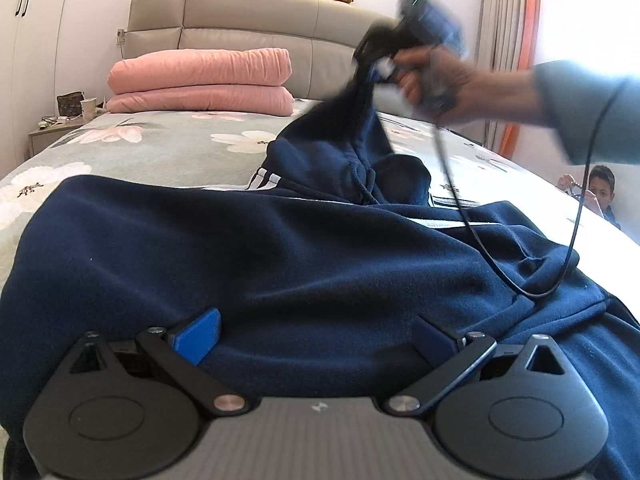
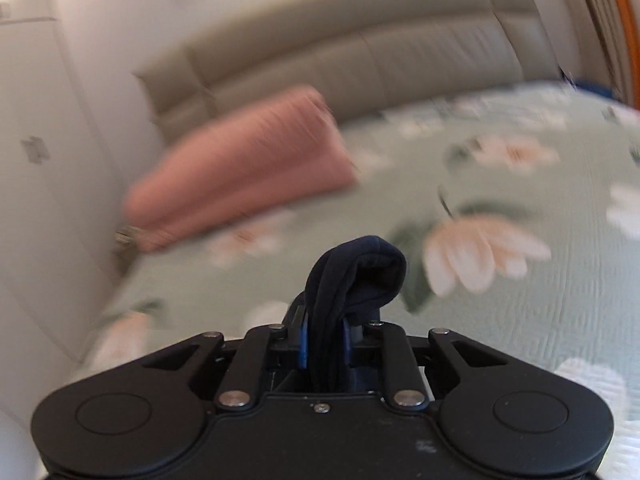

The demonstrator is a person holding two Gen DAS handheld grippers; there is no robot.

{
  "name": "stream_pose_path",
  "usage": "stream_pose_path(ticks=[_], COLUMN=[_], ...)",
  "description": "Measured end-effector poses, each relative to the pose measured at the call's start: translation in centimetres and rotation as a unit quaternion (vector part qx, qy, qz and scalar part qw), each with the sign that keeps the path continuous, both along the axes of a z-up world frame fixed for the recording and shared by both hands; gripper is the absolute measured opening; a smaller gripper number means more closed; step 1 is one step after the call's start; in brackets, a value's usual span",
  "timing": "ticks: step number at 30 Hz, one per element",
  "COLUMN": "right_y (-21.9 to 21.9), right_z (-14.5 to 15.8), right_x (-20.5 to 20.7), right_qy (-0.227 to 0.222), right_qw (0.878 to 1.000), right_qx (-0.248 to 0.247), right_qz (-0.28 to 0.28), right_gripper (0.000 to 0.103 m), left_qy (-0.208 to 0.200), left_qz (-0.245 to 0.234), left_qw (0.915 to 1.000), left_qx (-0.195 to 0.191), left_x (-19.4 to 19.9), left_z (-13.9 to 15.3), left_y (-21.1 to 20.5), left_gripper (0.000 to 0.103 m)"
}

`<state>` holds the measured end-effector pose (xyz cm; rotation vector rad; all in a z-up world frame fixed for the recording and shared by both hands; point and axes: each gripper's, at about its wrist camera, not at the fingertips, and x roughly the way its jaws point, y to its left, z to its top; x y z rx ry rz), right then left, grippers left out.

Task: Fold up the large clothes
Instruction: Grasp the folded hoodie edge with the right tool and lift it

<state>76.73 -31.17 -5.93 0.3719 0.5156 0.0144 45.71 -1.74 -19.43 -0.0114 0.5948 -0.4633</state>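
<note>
On the bed (image 1: 160,148), the left gripper (image 1: 316,336) hovers spread wide over the navy hoodie (image 1: 260,248), while the right gripper (image 2: 324,344) pinches a bunched fold of it, lifted.

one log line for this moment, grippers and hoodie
left gripper: open above hoodie | right gripper: shut on hoodie fold, lifted | bed: hoodie spread

Navy hoodie (image 1: 240,248) sprawls rumpled across the bed, hood bunched and lifted.
</note>
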Motion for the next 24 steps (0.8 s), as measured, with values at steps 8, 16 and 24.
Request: stream_pose_path(ticks=[8,16,24], right_y=[3.6,7.0,3.4], right_z=[12.0,7.3,0.4], right_x=[-22.0,-40.9,-39.1], right_qy=[-0.118,0.079,0.157], right_qw=[0.981,0.935,0.969], right_qx=[-0.018,-0.094,-0.019], right_qz=[0.15,0.333,0.19], right_gripper=[0.02,0.089,0.02], left_qy=[0.013,-0.006,0.006], left_qz=[0.062,0.117,0.076], left_qw=[0.9927,0.9887,0.9923], left_qx=[-0.103,-0.094,-0.097], left_x=[-3.7,-7.0,-7.1], left_z=[8.3,13.1,14.2], left_y=[6.0,10.2,8.3], left_gripper=[0.078,0.08,0.078])
